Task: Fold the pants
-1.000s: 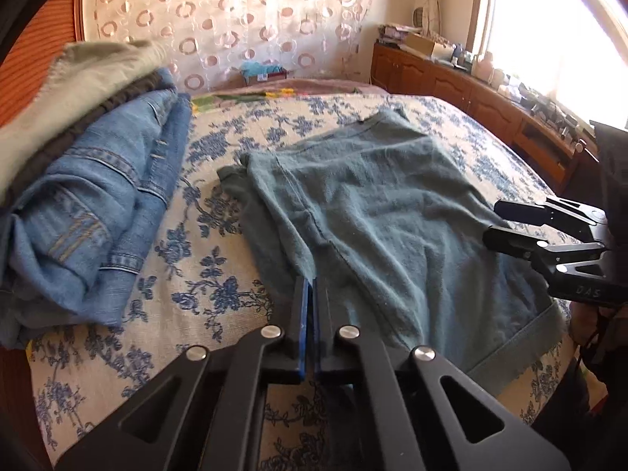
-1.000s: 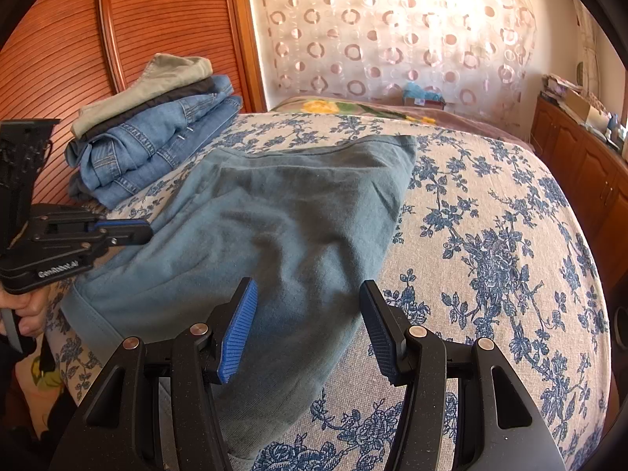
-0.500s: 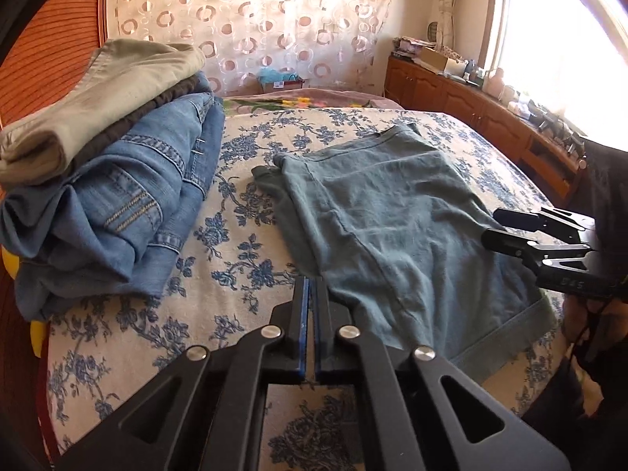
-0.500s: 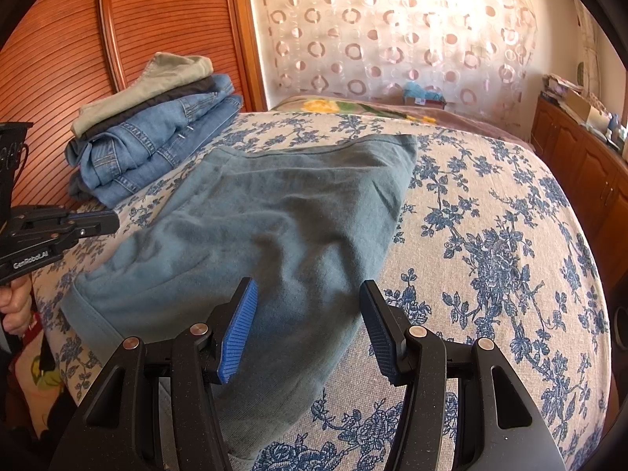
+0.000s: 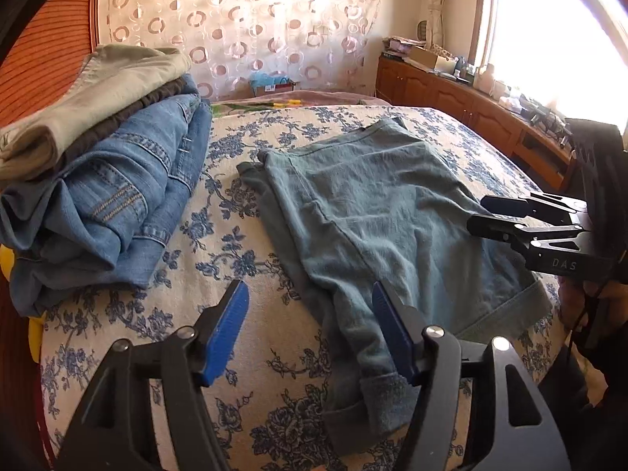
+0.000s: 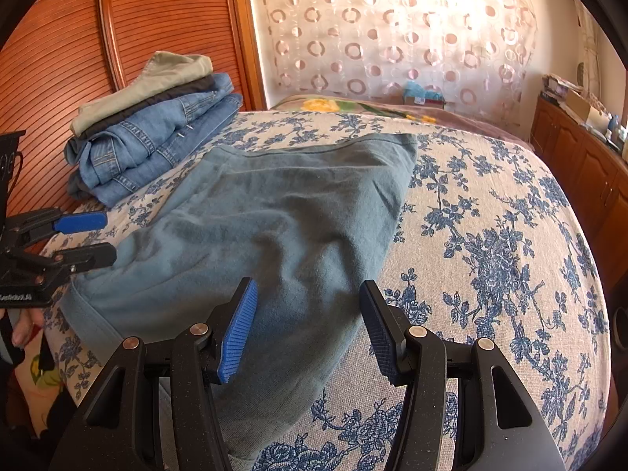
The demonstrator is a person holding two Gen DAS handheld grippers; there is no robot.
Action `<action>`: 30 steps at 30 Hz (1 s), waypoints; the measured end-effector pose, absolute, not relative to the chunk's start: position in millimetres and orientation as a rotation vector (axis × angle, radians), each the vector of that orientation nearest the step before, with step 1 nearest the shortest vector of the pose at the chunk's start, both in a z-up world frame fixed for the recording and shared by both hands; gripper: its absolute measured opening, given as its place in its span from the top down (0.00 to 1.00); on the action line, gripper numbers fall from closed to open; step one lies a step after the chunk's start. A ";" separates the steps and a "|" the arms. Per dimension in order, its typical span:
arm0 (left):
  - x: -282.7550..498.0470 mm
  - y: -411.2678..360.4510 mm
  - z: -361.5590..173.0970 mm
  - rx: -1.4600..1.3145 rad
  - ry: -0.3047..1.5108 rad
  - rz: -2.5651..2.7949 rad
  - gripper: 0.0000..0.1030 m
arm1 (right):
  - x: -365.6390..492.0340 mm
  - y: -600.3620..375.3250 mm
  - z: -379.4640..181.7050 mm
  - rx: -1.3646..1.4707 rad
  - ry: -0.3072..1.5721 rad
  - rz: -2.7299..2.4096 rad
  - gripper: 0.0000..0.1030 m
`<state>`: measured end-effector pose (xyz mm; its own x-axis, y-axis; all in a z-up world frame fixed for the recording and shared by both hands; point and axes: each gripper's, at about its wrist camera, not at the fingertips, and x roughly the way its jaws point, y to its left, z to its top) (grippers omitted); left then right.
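Grey-green pants [image 5: 384, 212] lie flat on the flowered bedspread [image 5: 243, 259], legs laid one over the other, waist far, cuffs near. My left gripper [image 5: 310, 325] hovers over their near left edge. Its jaws are opening and nothing is pinched between the blue pads [image 5: 229, 327]. From the right wrist it shows at the left edge as the left gripper [image 6: 84, 237]. My right gripper [image 6: 310, 324] stands open above the near part of the pants [image 6: 282, 227], holding nothing. In the left wrist view the right gripper [image 5: 492, 216] hangs over the pants' right side.
A pile of folded jeans and other trousers [image 5: 106, 180] sits at the bed's left by the wooden headboard [image 6: 59, 51]. Wooden cabinets [image 5: 490, 125] with clutter run along the right wall under a bright window. A person's hand [image 6: 23, 325] holds the left gripper.
The left gripper's jaws have gone from shut to open, and it drew back a little from the pants' left edge. The right gripper and the pants stayed as they were.
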<state>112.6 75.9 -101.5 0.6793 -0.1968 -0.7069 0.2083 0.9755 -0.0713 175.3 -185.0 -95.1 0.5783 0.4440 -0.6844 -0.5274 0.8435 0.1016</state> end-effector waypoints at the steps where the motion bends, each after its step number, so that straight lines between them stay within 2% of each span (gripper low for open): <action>1: 111.1 76.0 -102.0 0.014 0.793 -0.227 0.37 | 175.0 -185.1 -95.3 -0.117 0.766 0.569 0.46; 11: 90.4 69.4 -101.3 0.017 0.784 -0.220 0.37 | 175.1 -184.7 -94.8 -0.118 0.766 0.570 0.46; 13: 84.9 66.9 -101.5 0.008 0.783 -0.241 0.46 | 174.6 -184.8 -94.6 -0.118 0.762 0.566 0.46; 19: 72.8 63.6 -104.5 -0.014 0.790 -0.257 0.63 | 173.0 -185.7 -96.6 -0.127 0.757 0.558 0.46; 22: 67.3 61.1 -104.6 -0.012 0.792 -0.267 0.70 | 172.2 -185.8 -95.4 -0.135 0.749 0.552 0.46; 30: 53.2 58.0 -102.1 0.001 0.786 -0.276 0.79 | 146.4 -188.7 -84.6 -0.181 0.750 0.574 0.46</action>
